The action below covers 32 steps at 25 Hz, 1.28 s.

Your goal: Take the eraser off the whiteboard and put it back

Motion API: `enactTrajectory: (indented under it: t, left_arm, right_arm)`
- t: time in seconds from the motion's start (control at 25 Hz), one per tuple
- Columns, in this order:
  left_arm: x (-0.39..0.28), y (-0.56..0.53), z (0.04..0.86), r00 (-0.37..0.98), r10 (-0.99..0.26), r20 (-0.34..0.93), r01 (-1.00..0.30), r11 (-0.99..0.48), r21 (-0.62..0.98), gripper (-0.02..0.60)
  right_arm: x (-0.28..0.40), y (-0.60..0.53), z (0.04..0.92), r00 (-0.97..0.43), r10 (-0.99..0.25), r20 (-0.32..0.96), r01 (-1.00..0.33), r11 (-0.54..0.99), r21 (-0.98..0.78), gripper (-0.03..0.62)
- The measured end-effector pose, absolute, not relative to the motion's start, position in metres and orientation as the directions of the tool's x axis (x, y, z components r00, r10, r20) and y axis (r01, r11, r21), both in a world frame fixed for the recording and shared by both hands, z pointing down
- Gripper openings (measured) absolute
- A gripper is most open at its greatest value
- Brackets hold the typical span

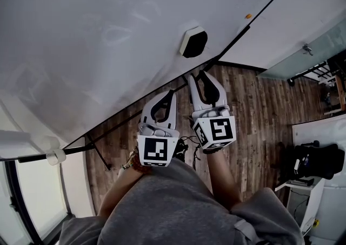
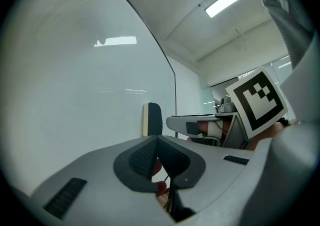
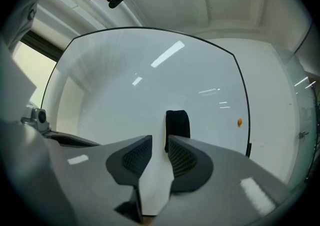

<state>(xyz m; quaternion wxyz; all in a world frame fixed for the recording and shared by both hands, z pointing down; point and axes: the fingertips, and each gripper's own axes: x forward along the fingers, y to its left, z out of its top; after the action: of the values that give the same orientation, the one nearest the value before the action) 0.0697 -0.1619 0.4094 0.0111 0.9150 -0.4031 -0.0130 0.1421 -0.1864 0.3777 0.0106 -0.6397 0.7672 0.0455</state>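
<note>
whiteboard fills the left and far side of the scene.
left gripper: jaws pressed together with nothing in them. it points level at the board, short of it, left of the eraser.
eraser: stuck on the whiteboard face, cream layer against the board, black body out. nothing touches it.
right gripper: lined up on the eraser, near it but apart. jaws are spread to a narrow gap. only bare board shows between the pads; the eraser sits beyond the tips, not in the gap.
orange dot: further right on the board, well clear.

step: can't pin it from this. an eraser on the board with an empty right gripper just in front fits either the reach-in before the grab or the back-off after it was stuck back on. the eraser already lies where the task's end wants it.
my read: the right gripper is the working one and the left is parked. any move along its line calls for staying square to the board, so a tip doesn't knock the eraser sideways.
</note>
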Motion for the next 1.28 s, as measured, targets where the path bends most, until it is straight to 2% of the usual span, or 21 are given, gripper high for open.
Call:
enactTrajectory:
  t: [0.44, 0.88, 1.28]
  left_arm:
    - [0.047, -0.135, 0.412, 0.673, -0.739, -0.002, -0.739, -0.673, 0.028, 0.008]
    - [0.037, -0.121, 0.419, 0.672, -0.74, 0.008, -0.74, -0.672, 0.02, 0.008]
    - [0.047, -0.105, 0.419, 0.689, -0.724, 0.02, -0.724, -0.689, 0.015, 0.006]
  right_arm:
    - [0.116, -0.157, 0.378, -0.189, -0.979, -0.081, -0.981, 0.185, 0.06, 0.012]
    - [0.093, -0.143, 0.384, -0.225, -0.972, -0.061, -0.969, 0.217, 0.116, 0.009]
    - [0.099, -0.13, 0.386, -0.207, -0.977, -0.044, -0.972, 0.201, 0.122, 0.009]
